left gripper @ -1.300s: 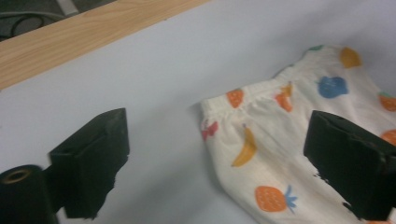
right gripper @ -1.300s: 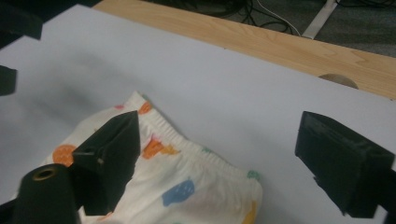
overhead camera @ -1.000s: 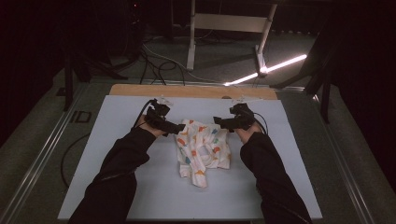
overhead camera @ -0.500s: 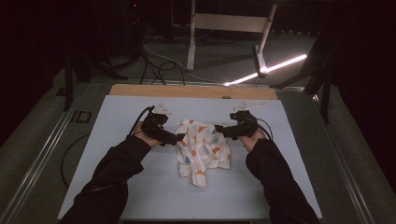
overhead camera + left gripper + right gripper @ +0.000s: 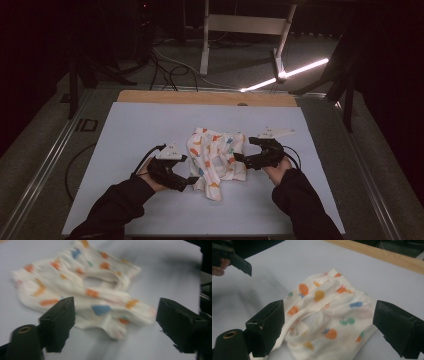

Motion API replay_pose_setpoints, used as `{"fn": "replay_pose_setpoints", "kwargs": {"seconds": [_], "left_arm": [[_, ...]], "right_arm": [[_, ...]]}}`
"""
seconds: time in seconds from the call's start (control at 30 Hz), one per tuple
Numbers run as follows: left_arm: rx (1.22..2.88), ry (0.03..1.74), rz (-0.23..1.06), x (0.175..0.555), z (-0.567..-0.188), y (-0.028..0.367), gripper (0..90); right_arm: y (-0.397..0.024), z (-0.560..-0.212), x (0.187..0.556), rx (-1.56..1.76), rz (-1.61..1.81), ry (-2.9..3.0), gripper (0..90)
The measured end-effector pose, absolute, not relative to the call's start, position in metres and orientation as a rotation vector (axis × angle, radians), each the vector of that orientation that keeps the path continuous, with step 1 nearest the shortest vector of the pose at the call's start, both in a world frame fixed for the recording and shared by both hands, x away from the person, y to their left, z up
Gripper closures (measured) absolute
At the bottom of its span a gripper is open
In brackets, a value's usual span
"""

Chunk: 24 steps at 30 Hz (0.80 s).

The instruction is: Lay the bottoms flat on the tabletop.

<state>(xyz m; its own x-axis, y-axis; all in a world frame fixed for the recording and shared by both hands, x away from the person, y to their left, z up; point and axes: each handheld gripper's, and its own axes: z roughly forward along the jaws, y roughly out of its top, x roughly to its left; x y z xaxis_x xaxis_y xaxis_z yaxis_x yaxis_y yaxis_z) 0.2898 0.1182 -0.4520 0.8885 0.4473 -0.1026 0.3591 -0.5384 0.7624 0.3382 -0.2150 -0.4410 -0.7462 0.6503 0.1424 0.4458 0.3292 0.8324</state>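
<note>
Overhead, in the high view, we saw the printed garment (image 5: 216, 161) lying crumpled near the middle of the pale blue mat (image 5: 140, 125), its long axis running from the gathered waistband in the upper middle of the frame down to a narrow tail toward the lower middle. Our left gripper (image 5: 191, 181) sat just beside that lower tail on the left of the picture, and our right gripper (image 5: 236, 159) stood just beside the right edge, higher in the frame. The cloth lay between the two, so each had to move inward; the left looked the nearer to its edge.

Next, in the left gripper view, the garment (image 5: 82, 292) spread across the upper and middle frame, a folded corner reaching down between our own jaws. The jaws had just been closing, yet they stood apart with clear mat showing beside each pad, so we held nothing. Motion blur softened the hem, and we could not tell whether the corner was touched.

Last, in the right gripper view, the garment (image 5: 327, 317) filled the centre between jaws spread wide and unclenched, the elastic waistband toward the upper right. The left gripper (image 5: 237, 261) showed in the upper left corner, well apart from the cloth's far side.
</note>
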Motion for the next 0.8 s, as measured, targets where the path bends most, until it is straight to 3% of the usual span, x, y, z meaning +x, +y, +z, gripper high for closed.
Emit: {"fn": "replay_pose_setpoints", "kwargs": {"seconds": [0.27, 0.53, 0.63, 0.8], "left_arm": [[2.244, 0.478, 0.103, 0.27, -0.481, 0.109, 41.6], [2.392, 0.422, 0.151, 0.279, -0.509, 0.095, 51.0], [2.367, 0.468, 0.165, 0.284, -0.515, 0.094, 59.4], [2.383, 0.478, 0.221, 0.289, -0.515, 0.098, 84.9]], "right_arm": [[-0.22, -0.451, 0.315, 0.991, 1.373, 2.415, 11.1], [-0.224, -0.456, 0.303, 0.98, 1.369, 2.417, 11.4], [-0.226, -0.459, 0.301, 0.984, 1.358, 2.425, 11.4], [-0.228, -0.462, 0.297, 0.976, 1.357, 2.437, 11.4]]}}
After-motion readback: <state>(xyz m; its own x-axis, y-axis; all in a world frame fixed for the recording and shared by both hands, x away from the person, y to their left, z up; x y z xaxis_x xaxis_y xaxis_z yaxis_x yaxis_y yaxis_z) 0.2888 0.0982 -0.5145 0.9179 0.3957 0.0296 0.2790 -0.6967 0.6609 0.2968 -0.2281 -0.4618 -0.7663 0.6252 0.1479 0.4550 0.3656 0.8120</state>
